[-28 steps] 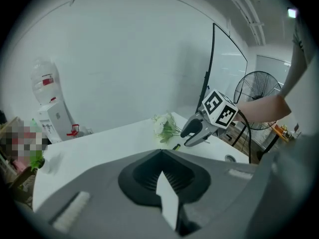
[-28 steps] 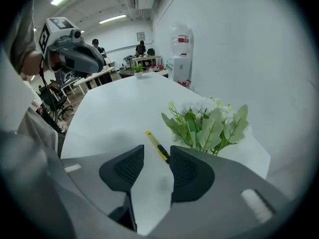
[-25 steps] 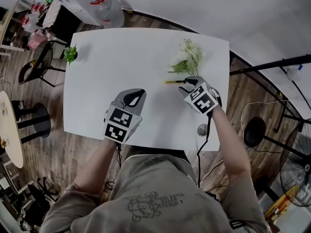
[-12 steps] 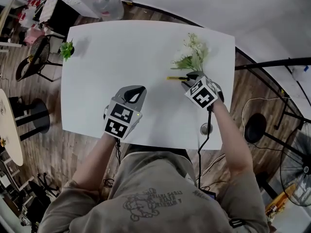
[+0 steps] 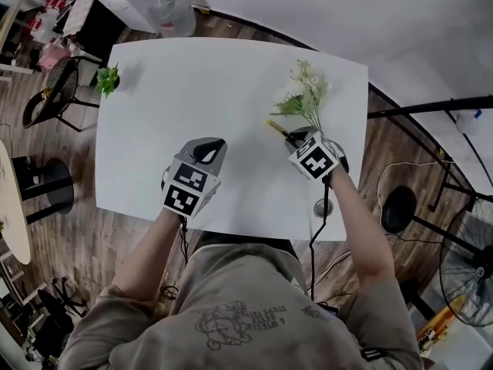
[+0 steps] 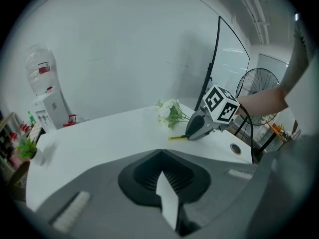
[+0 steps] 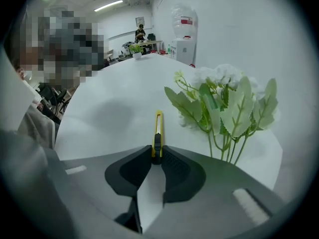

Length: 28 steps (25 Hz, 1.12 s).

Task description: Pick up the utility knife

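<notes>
Head view: the only lettering is a print on the person's shirt (image 5: pixel 239 318), too small to read, and the marker cubes carry black-and-white squares only. The left gripper (image 5: pixel 209 151) hangs over the near part of the white table (image 5: pixel 185 75), while the right gripper (image 5: pixel 296 139) points at a bunch of white flowers (image 5: pixel 302 92). The utility knife (image 5: pixel 276 129) shows as a thin yellow bar sticking out from its tip, just beside the stems. Left gripper view: its own jaws are pressed together with nothing between them, and across the table the other gripper tilts down at the knife (image 6: pixel 178 138). A water bottle (image 6: pixel 40 73) at the back bears a red label (illegible). Right gripper view: the jaws pinch the black rear end of the knife (image 7: pixel 158 128), whose slim yellow body, with a grey strip down its middle, runs straight ahead over the tabletop, left of the flowers. Whether it touches the table I cannot tell.
</notes>
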Tool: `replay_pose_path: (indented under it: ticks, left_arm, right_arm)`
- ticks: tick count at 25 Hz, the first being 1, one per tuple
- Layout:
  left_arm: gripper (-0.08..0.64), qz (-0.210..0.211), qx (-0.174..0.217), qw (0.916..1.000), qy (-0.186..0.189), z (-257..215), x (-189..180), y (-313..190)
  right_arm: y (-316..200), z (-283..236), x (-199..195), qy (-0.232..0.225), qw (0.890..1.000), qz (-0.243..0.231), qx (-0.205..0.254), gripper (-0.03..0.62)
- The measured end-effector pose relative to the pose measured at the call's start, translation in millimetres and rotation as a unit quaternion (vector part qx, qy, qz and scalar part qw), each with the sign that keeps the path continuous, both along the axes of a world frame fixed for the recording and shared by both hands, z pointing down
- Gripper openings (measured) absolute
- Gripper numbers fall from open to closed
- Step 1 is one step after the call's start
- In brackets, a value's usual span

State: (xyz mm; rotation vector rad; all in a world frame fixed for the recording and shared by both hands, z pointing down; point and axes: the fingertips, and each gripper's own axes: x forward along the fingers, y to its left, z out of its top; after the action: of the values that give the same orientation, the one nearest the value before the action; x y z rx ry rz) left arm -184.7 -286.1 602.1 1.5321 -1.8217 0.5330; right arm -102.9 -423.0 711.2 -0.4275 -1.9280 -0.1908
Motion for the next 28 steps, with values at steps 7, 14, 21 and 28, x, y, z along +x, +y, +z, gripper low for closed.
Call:
replay_pose_path:
  ticks: [7, 14, 21, 28]
  left_arm:
    - [0.000, 0.004, 0.004, 1.0000, 0.005, -12, 10, 10]
    - [0.000, -0.001, 0.027, 0.9995, -0.016, -47, 10, 16]
    - [0.000, -0.007, 0.061, 0.9967, -0.053, -105, 1, 25]
    - [0.000, -0.031, 0.099, 0.9905, -0.089, -168, -11, 33]
  right_arm:
    - [22, -30, 6, -0.028, 0.999, 0.028, -0.032, 0.092]
    - [29, -95, 4, -0.088, 0.993, 0.069, -0.043, 0.092]
    - [37, -170, -2, -0.170, 0.980, 0.095, -0.038, 0.092]
    - [53, -262, -2, -0.265, 0.959, 0.102, -0.020, 0.092]
